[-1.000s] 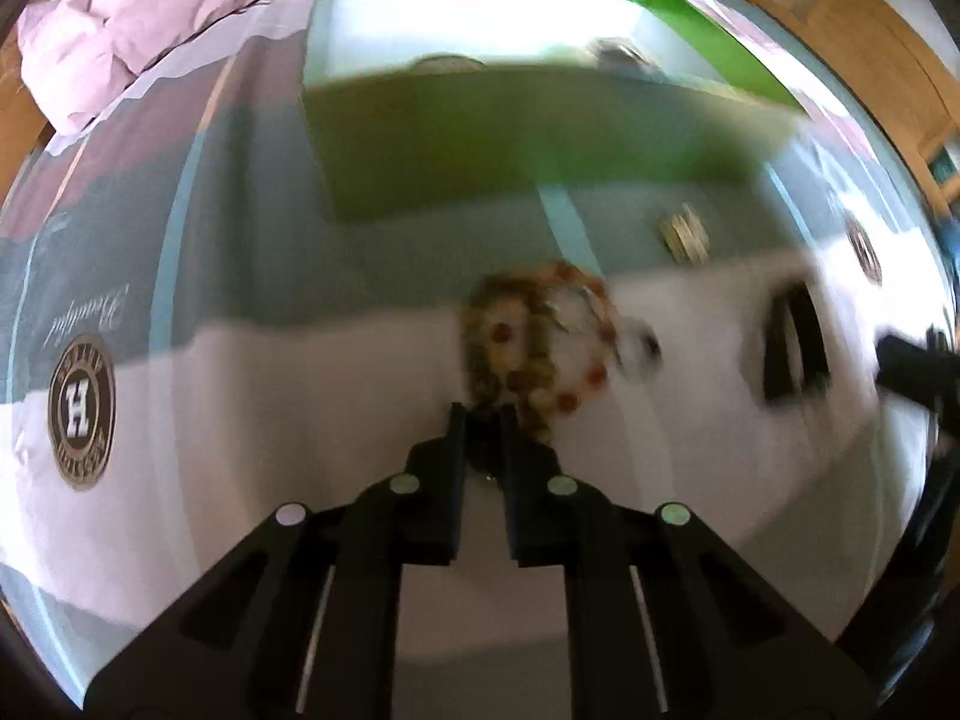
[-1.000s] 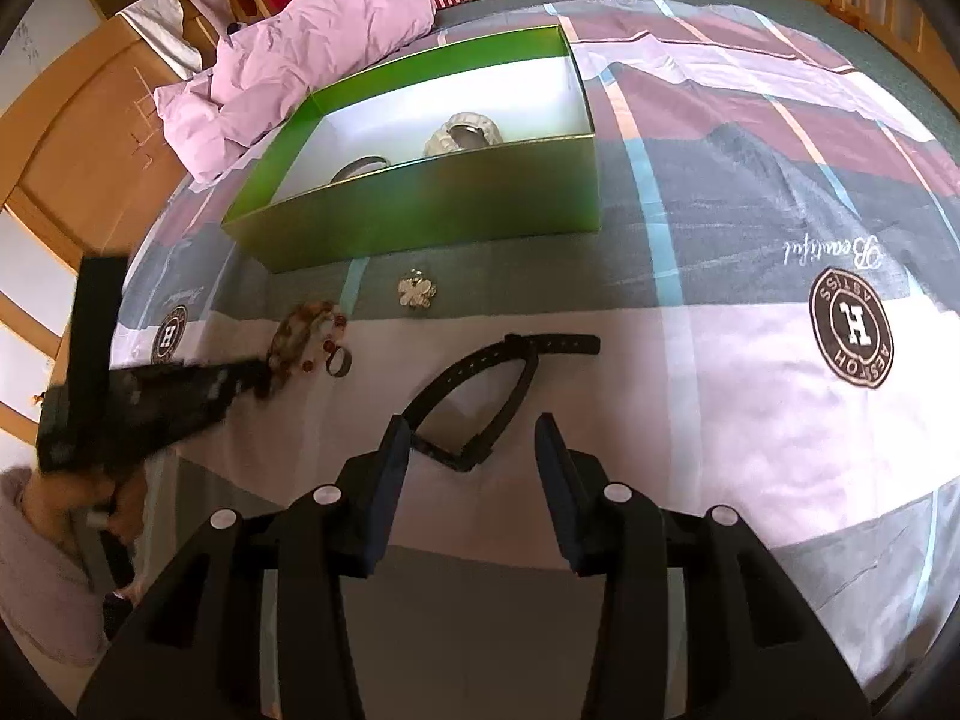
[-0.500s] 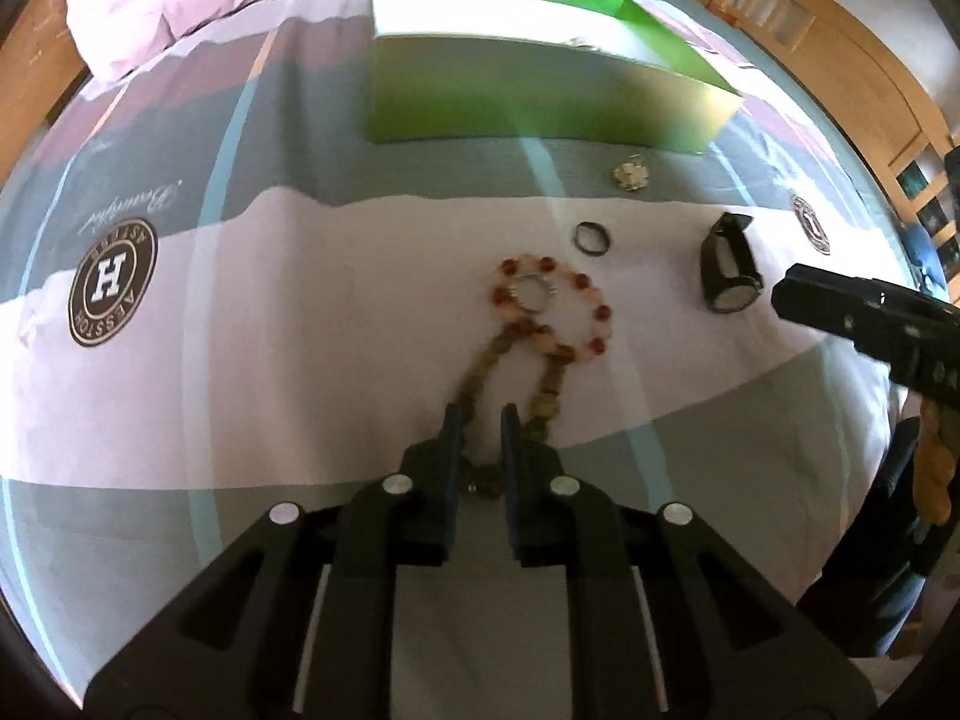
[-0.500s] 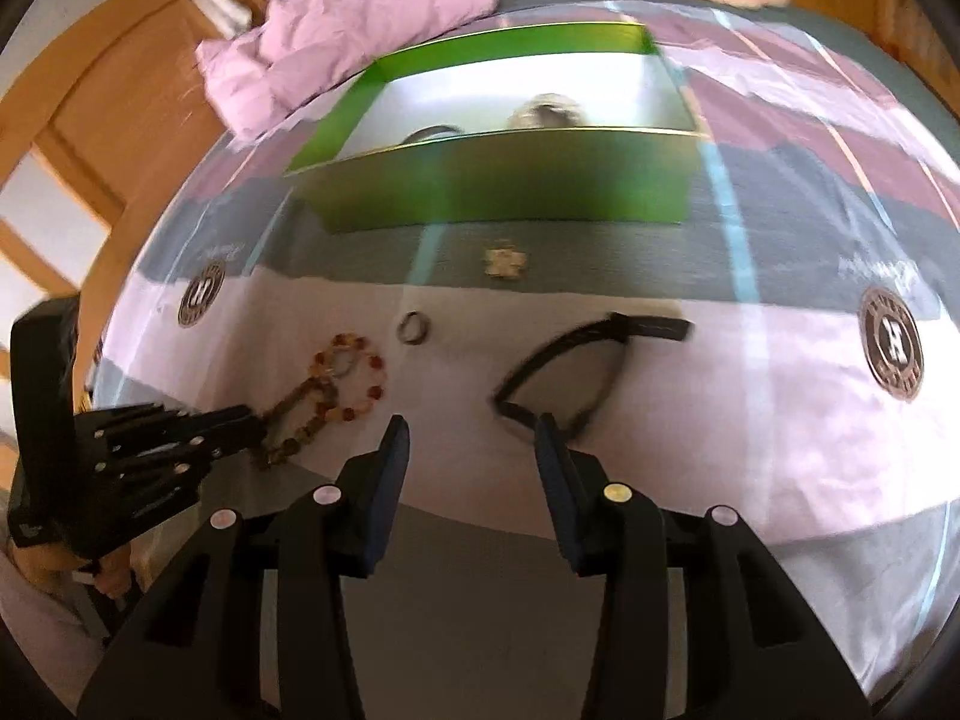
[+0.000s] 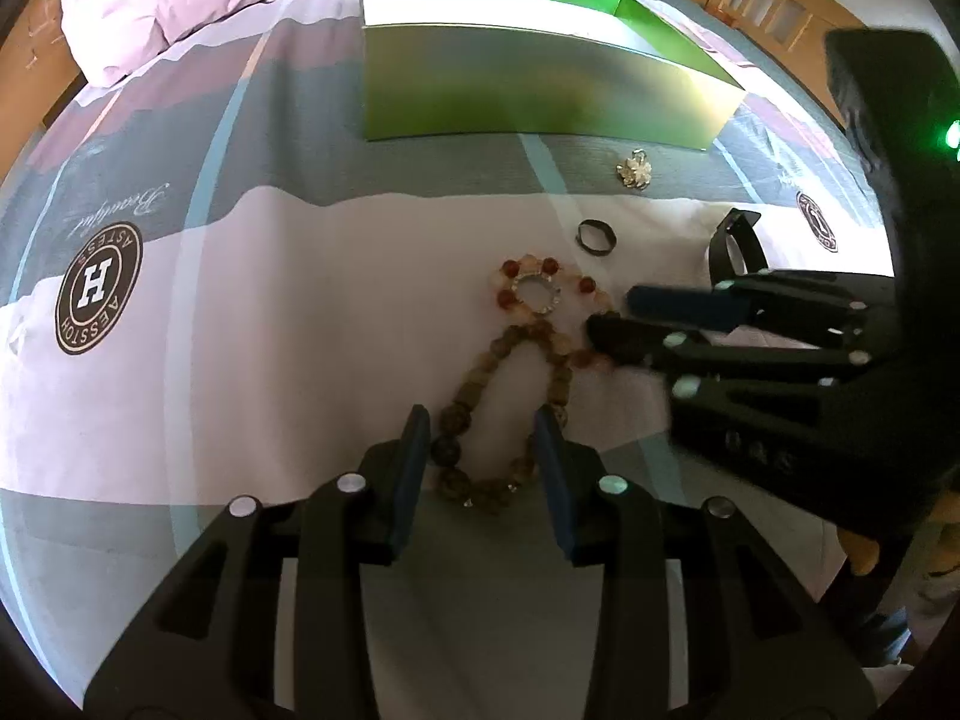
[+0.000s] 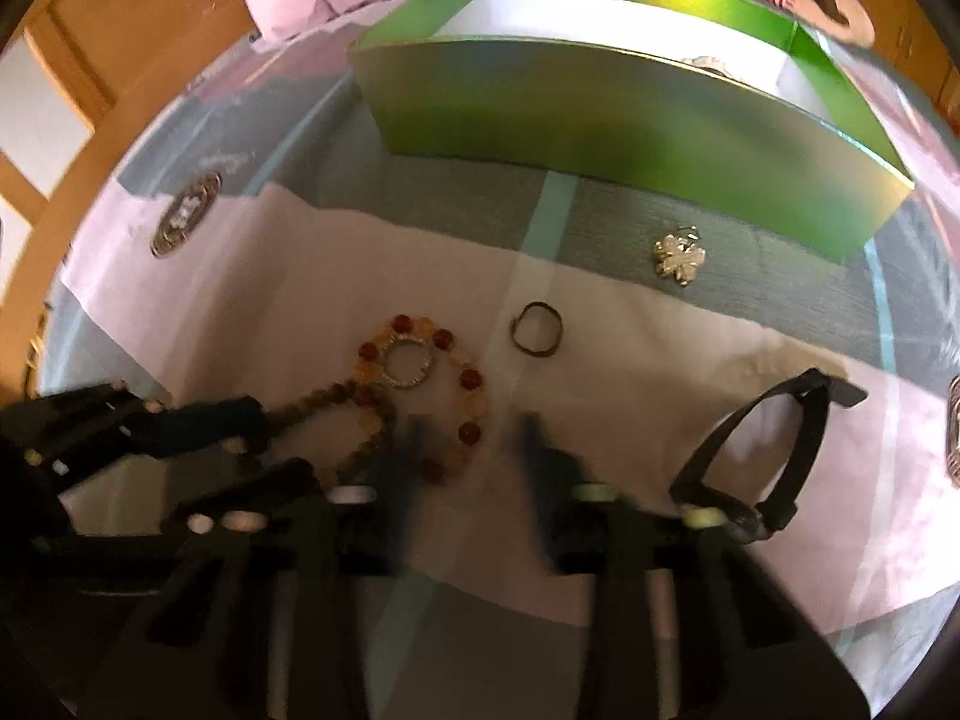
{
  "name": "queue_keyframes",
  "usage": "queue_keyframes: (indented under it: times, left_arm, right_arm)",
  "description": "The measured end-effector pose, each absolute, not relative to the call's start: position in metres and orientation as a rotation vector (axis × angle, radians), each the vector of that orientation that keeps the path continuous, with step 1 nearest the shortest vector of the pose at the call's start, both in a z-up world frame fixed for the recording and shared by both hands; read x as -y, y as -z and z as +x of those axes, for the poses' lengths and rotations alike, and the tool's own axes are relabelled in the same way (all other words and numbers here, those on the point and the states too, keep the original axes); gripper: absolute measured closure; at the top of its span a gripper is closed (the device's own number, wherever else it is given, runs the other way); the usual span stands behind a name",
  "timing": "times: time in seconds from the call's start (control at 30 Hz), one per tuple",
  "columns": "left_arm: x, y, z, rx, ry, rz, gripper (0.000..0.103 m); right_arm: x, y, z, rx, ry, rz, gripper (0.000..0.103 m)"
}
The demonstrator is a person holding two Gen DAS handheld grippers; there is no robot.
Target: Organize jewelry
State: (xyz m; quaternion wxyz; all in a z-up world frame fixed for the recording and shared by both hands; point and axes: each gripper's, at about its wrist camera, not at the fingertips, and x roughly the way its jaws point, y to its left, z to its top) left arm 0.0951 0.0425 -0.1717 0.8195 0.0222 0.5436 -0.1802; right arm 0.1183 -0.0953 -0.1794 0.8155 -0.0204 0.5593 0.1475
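Your left gripper [image 5: 483, 450] has its 2 fingers spread apart, straddling the near end of the brown bead bracelet [image 5: 480, 414] that lies flat on the bedsheet [image 5: 300, 312]; the beads sit between the pads but the pads aren't touching them as far as you can see. Your right gripper [image 6: 471, 450] is blurred in its own view, fingers apart w/ nothing between them, hovering low over the sheet just beside the red and amber bead bracelet [image 6: 447, 384]. From the left cam, its lower fingertip [image 5: 606, 333] sits right at the edge of that red/amber loop; can't tell if it's touching.

The 2 bracelets overlap, the brown loop's far end meeting the red/amber one. A silver ring [image 5: 536, 295] rests inside the red/amber loop. A small dark ring [image 6: 536, 336] lies apart, further toward the green box [image 6: 600, 126]. A silver clover charm [image 6: 679, 257] lies near the box's front wall, on the grey band of the sheet. A black watch strap [image 6: 774, 456] stands on edge to the right, just beside your right gripper. Inside the box, 1 pale piece [image 6: 711, 65] peeks over the wall, too hidden to ID.
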Motion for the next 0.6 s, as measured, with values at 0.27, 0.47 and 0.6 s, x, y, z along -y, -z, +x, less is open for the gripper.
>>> queue_keyframes:
  times: [0.27,0.47,0.6]
  left_arm:
    - [-0.041,0.168,0.090,-1.149,0.398,0.047,0.092]
    - [-0.041,0.160,0.084,-1.124,0.419,0.043,0.092]
    - [-0.044,0.162,0.084,-1.130,0.397,0.050,0.078]
  right_arm:
    - [0.144,0.167,0.075,-1.223,-0.360,0.065,0.095]
    - [0.179,0.161,0.046,-1.211,-0.282,0.092,0.095]
    - [0.192,0.161,0.046,-1.209,-0.242,0.146,0.076]
